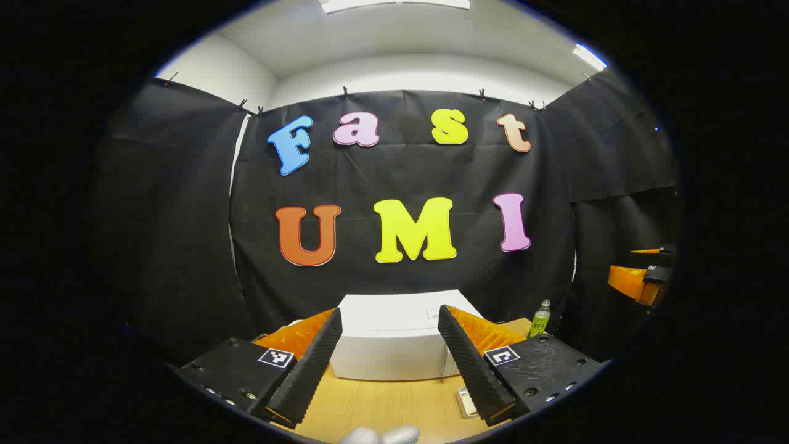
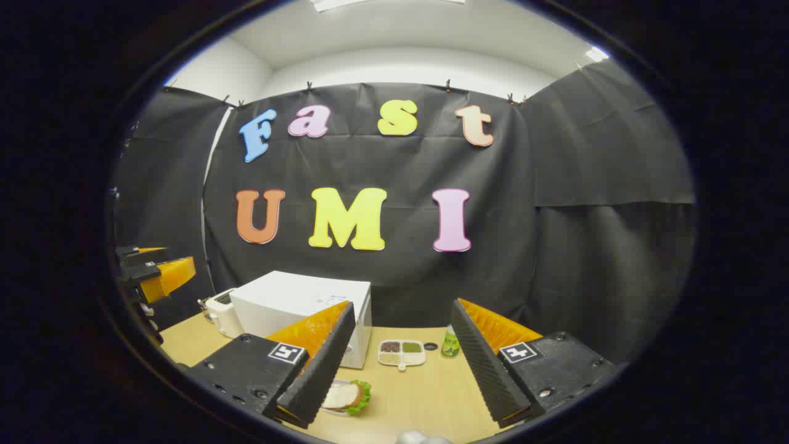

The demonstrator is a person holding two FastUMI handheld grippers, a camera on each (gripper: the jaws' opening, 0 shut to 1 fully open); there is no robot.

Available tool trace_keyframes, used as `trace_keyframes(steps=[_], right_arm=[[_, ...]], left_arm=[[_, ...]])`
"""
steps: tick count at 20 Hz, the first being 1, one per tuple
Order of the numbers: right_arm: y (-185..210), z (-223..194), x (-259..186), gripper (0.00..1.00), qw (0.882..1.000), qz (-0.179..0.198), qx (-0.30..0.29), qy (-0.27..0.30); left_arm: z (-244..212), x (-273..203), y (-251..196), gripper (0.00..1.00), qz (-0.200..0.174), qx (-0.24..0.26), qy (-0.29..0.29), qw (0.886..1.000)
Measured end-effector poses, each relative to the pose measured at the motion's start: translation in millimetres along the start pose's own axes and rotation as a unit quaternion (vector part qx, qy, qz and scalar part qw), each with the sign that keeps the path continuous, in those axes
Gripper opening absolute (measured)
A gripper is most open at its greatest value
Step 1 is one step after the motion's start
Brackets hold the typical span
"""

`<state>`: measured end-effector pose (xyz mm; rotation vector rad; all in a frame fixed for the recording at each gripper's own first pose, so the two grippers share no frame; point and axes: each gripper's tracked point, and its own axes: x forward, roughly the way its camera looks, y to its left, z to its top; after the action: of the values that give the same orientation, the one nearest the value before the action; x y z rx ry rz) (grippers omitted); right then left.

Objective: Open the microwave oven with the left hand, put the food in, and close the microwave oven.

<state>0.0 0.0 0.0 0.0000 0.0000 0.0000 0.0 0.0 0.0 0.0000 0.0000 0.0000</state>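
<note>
Both wide apart, holding nothing: left gripper (image 1: 389, 336), right gripper (image 2: 400, 333). Far on table (image 2: 425, 394): shut white microwave (image 2: 302, 308); near it, food (image 2: 345, 396).

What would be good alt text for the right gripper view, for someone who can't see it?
The right gripper, jaws wide open, hovers over a wooden table facing a closed white microwave. A sandwich lies near its left finger, with a divided tray and green bottle farther back.
</note>
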Motion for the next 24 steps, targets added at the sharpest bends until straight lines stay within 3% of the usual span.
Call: trace_keyframes(steps=[10, 11, 14, 15, 17, 18, 19, 20, 21, 24], right_arm=[[-2, 0, 4, 0.92, 1.0, 0.003, 0.007, 0.003], [-3, 1, 4, 1.0, 1.0, 0.002, 0.006, 0.004], [-5, 1, 5, 0.92, 1.0, 0.001, 0.012, 0.005], [-7, 2, 5, 1.0, 1.0, 0.001, 0.013, 0.005], [-14, 3, 6, 1.0, 1.0, -0.004, 0.011, 0.005], [-18, 4, 6, 0.92, 1.0, -0.007, 0.009, 0.005], [-22, 4, 6, 0.92, 1.0, -0.011, 0.006, 0.005], [-26, 3, 7, 1.0, 1.0, -0.015, 0.003, 0.009], [-30, 2, 7, 1.0, 1.0, -0.016, 0.001, 0.013], [-38, -1, 9, 0.92, 0.999, -0.023, -0.001, 0.027]], left_arm=[[-1, 4, -2, 1.0, 0.005, 0.002, -0.004, 1.0], [-2, 6, -2, 1.0, 0.005, 0.003, -0.004, 1.0], [-11, 16, -9, 0.96, 0.001, 0.009, -0.009, 1.0], [-17, 21, -14, 0.96, -0.003, 0.01, -0.009, 1.0], [-32, 35, -26, 0.96, -0.017, 0.006, -0.013, 1.0], [-41, 44, -35, 0.96, -0.026, 0.004, -0.016, 1.0], [-51, 52, -44, 1.0, -0.033, 0.004, -0.015, 0.999], [-62, 63, -51, 0.96, -0.038, 0.004, -0.015, 0.999], [-77, 73, -60, 0.96, -0.041, 0.007, -0.007, 0.999], [-116, 104, -83, 0.97, -0.045, 0.019, 0.005, 0.999]])
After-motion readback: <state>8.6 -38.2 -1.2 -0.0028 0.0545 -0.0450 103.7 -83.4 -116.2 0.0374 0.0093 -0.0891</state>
